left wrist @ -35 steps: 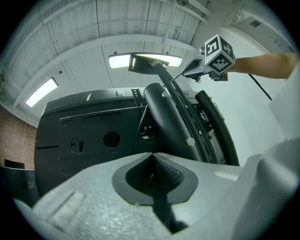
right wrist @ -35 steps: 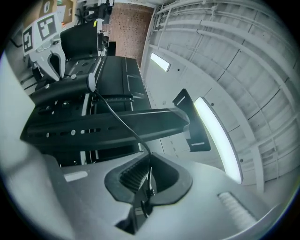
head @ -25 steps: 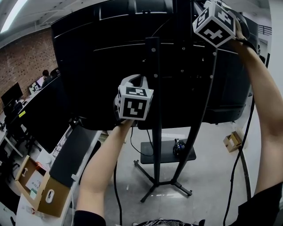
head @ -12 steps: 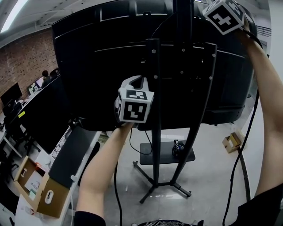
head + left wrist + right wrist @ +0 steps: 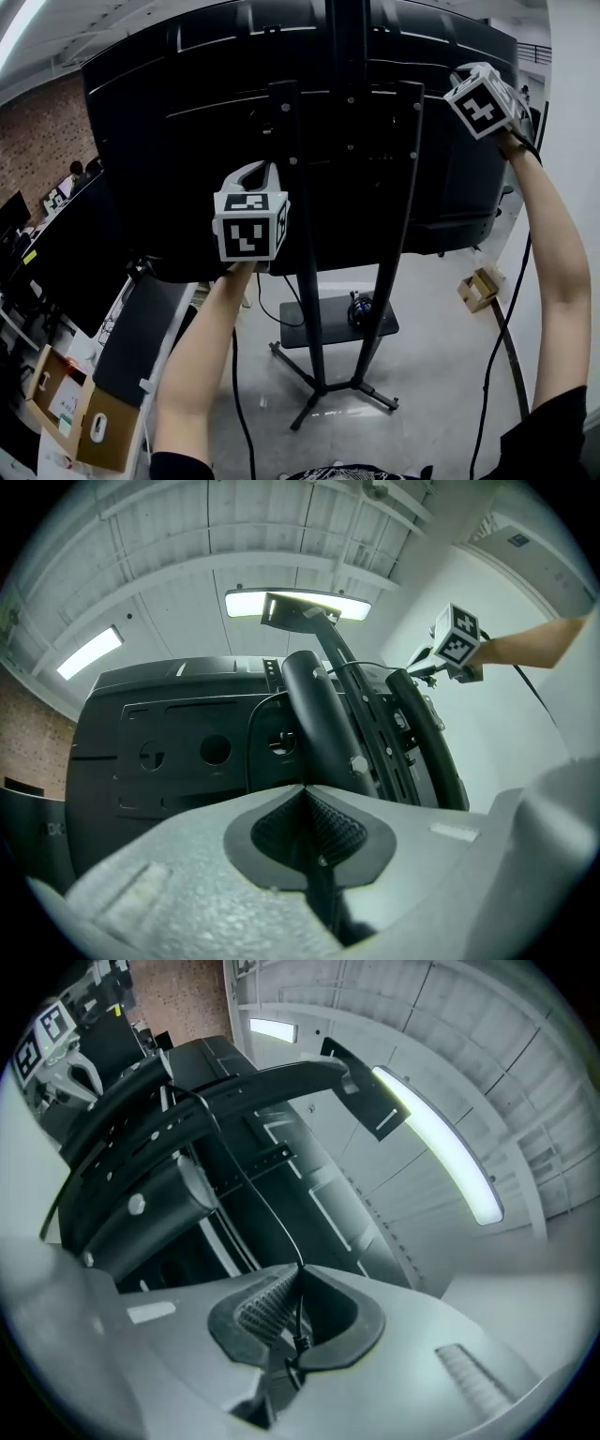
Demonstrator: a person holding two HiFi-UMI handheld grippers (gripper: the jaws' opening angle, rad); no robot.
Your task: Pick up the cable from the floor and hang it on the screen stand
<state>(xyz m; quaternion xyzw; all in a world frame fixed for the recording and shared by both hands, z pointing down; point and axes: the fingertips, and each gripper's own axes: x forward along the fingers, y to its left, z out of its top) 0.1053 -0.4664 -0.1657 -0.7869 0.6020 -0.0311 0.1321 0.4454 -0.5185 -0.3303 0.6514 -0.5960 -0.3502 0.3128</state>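
I have the right hand-held gripper (image 5: 298, 1283) raised high at the right edge of the screen (image 5: 169, 141), behind its black back panel. Its jaws are closed on the thin black cable (image 5: 247, 1177). In the right gripper view the cable leaves the pads and runs up and away across the arm of the screen stand (image 5: 305, 281). In the head view it also drops from my right wrist, hanging loose beside the arm, well clear of the floor (image 5: 441, 375). My left hand-held gripper (image 5: 305, 799) sits lower, just in front of the stand's left upright. Its jaws are pressed together, and I can make out nothing between them. From its view a thin line of cable arcs over the top of that upright toward the right hand-held gripper.
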